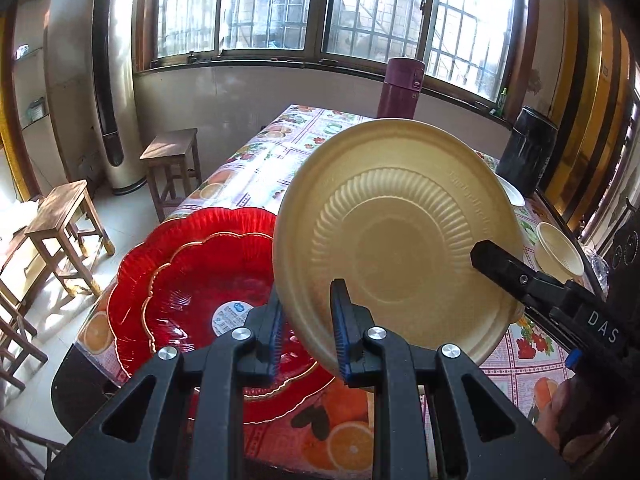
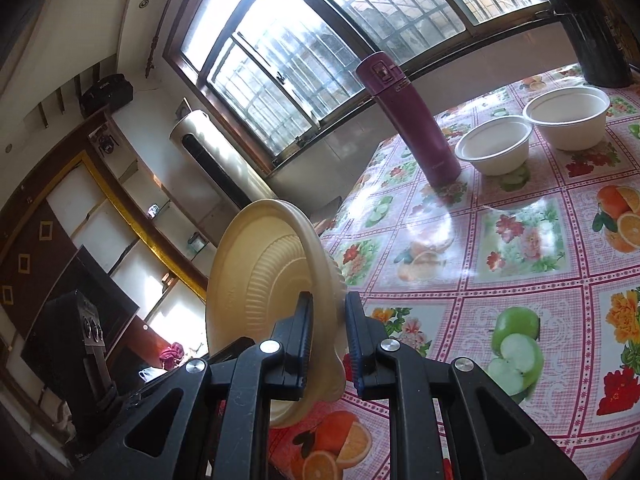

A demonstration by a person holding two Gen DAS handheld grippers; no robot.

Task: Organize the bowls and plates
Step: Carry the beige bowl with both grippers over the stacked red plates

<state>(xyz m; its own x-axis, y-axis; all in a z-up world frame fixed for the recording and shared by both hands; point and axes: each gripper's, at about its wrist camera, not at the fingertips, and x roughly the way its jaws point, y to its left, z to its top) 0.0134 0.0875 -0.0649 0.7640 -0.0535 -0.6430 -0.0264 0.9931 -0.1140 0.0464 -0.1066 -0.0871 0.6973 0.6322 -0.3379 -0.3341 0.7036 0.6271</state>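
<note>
A cream ribbed plate [image 1: 396, 236] is held tilted on edge above the table, its underside toward the left wrist camera. My left gripper [image 1: 306, 320] is shut on the plate's lower left rim. My right gripper [image 2: 326, 334] is shut on the plate's [image 2: 260, 280] opposite rim; it shows in the left wrist view [image 1: 516, 276] at the right. A large red scalloped plate [image 1: 188, 280] lies flat on the table below the left gripper. Two white bowls [image 2: 494, 144] [image 2: 568, 116] stand at the far side. Another cream bowl [image 1: 558, 252] sits at the right.
A purple thermos [image 2: 412, 120] stands upright near the two bowls, and it shows in the left wrist view [image 1: 400, 88]. A black cylinder [image 1: 526, 152] stands at the table's far right. Wooden stools [image 1: 60, 232] [image 1: 172, 164] stand left of the table [image 2: 520, 240].
</note>
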